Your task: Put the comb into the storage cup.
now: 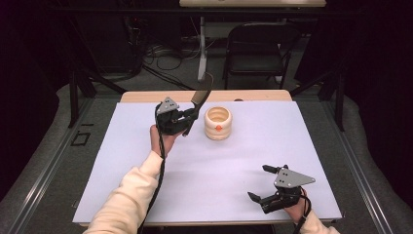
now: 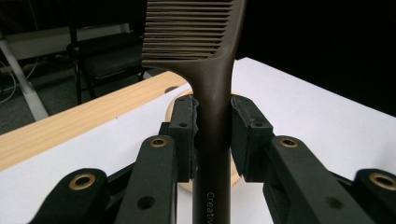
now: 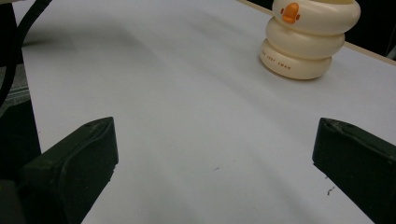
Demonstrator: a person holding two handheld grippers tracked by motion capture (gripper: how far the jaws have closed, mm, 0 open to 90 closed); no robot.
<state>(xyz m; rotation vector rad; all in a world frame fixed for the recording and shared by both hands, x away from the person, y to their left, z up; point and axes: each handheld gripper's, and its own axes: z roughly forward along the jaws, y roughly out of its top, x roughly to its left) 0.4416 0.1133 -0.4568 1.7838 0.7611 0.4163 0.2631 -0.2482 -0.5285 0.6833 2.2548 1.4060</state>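
Note:
A dark brown comb (image 1: 200, 96) (image 2: 212, 70) stands up from my left gripper (image 1: 187, 116) (image 2: 214, 135), whose jaws are shut on its handle, teeth end uppermost. The gripper is held above the white mat just left of a cream ringed pot (image 1: 218, 123) (image 3: 308, 35) with an orange beak mark on its side. The pot's rim peeks out behind the jaws in the left gripper view. My right gripper (image 1: 259, 182) (image 3: 215, 158) rests low near the mat's front right, jaws wide open with nothing between them, pointing toward the pot.
The white mat (image 1: 243, 156) covers a wooden table (image 1: 146, 96) whose bare strip shows along the far edge. A black folding chair (image 1: 255, 48) and cables on the floor lie beyond the table. Dark curtains stand on both sides.

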